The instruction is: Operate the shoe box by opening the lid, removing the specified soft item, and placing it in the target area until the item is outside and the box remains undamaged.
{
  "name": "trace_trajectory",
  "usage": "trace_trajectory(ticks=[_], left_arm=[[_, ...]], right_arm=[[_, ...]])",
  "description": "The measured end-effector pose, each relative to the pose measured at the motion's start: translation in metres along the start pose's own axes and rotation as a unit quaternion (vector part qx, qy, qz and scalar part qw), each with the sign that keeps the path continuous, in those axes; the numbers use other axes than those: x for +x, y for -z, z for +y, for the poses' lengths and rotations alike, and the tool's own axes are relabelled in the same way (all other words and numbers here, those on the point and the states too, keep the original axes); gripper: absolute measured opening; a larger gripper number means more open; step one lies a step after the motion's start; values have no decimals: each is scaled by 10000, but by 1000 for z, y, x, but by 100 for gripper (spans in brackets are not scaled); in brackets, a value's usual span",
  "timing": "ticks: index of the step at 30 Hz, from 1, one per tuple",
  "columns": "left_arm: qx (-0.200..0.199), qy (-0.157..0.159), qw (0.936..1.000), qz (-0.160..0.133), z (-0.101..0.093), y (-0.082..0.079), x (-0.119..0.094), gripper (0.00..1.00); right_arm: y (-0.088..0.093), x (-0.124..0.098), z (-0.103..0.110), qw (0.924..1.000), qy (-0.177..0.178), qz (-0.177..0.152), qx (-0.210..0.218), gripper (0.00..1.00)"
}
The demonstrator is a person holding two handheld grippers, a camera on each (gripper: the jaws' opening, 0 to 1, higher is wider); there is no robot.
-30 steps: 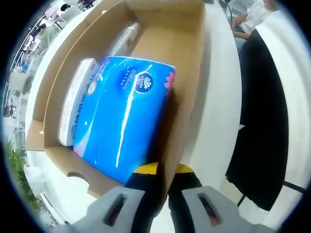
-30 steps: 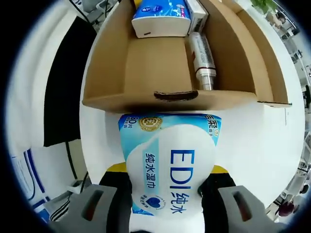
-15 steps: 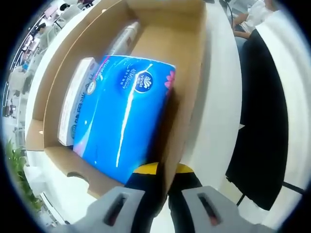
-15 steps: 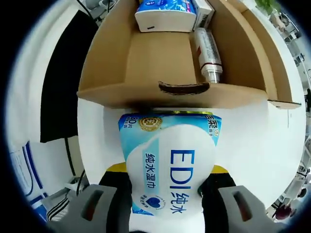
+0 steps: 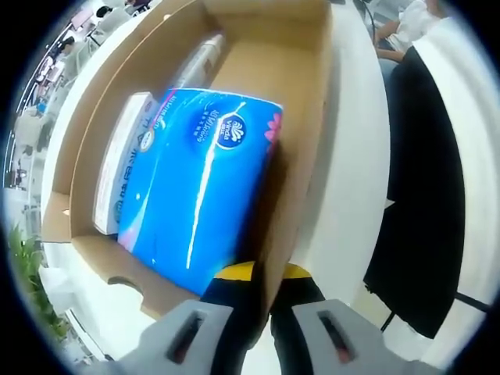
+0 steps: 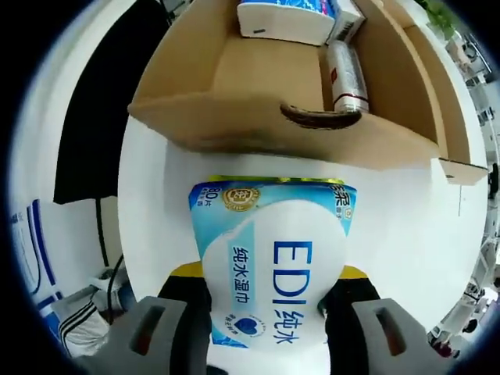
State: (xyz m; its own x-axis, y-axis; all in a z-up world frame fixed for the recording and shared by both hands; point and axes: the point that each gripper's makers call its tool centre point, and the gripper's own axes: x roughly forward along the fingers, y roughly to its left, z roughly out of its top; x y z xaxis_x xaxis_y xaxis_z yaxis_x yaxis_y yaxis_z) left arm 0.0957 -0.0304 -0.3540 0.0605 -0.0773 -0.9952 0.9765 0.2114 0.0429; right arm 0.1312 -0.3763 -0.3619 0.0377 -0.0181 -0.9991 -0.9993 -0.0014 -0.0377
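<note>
Outside the shoe box (image 6: 312,86) now, the wipes pack (image 6: 273,266) has drawn farther off, right gripper (image 6: 269,312) fingers clamping it (placing remains); left gripper (image 5: 262,308) pinches the box wall.

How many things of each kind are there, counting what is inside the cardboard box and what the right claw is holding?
Blue tissue pack in the cardboard box: 1
White carton in the box: 1
Silver cylinder in the box: 1
Wet-wipes pack in the right claw, outside the box: 1
Total: 4
</note>
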Motion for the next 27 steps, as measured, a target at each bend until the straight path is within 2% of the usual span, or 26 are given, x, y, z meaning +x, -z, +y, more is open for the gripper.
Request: trace_trajectory(ticks=[18, 20, 21, 24, 27], left_arm=[[16, -19, 10000, 6, 0, 0, 0, 5], [18, -19, 10000, 8, 0, 0, 0, 5], [20, -18, 10000, 8, 0, 0, 0, 5], [20, -18, 10000, 4, 0, 0, 0, 5], [28, -27, 10000, -3, 0, 0, 0, 5]], right_arm=[[0, 2, 2, 9997, -18, 67, 224, 62], [-2, 1, 1, 9991, 106, -99, 391, 65], [-10, -3, 3, 9986, 68, -381, 348, 66], [-9, -14, 1, 9974, 186, -478, 504, 72], [-10, -21, 3, 9968, 228, -574, 498, 72]])
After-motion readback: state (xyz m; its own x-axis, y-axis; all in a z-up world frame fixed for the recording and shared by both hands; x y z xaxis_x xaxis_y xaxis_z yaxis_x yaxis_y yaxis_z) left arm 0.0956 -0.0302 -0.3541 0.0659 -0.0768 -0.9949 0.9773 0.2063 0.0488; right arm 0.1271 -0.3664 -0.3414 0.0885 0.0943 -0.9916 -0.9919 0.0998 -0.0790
